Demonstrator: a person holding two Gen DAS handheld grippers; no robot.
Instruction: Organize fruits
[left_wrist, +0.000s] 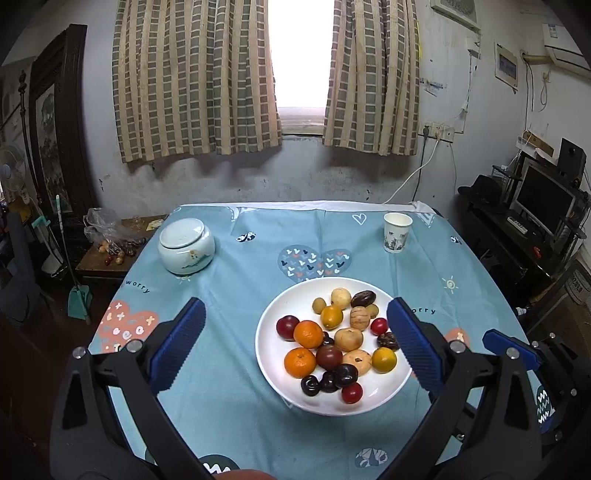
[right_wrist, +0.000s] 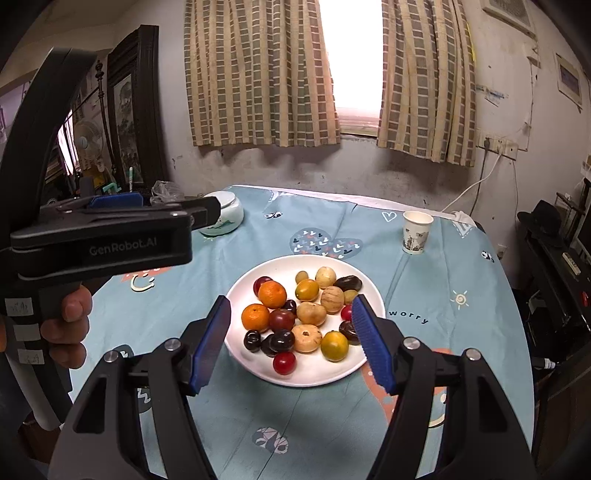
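A dim room with a checked curtain (left_wrist: 195, 74) half drawn over a bright window backs a bench (left_wrist: 236, 387) under a pale blue printed cloth. The white plate (left_wrist: 273, 354) is the landmark: it sits toward the near edge, and all the fruit on the bench is heaped on it, which suggests the gathering is largely done. On the plate lie two mandarins (left_wrist: 308, 334), two yellow-orange fruits (left_wrist: 331, 316), about three small red ones (left_wrist: 351, 392), roughly four pale tan ones (left_wrist: 348, 339), and a cluster of dark plum-like pieces too overlapped to count exactly. Beyond the plate to its left stands one lidded white jar (left_wrist: 186, 245); beyond it to its right, one paper cup (left_wrist: 397, 232). Both are clear of the fruit.

The left gripper (left_wrist: 295, 339) hangs above the plate's left side, jaws spread wide with nothing between them. The right gripper (right_wrist: 291, 341) frames the plate from above, jaws partly apart and empty, seemingly drawn back for a look.
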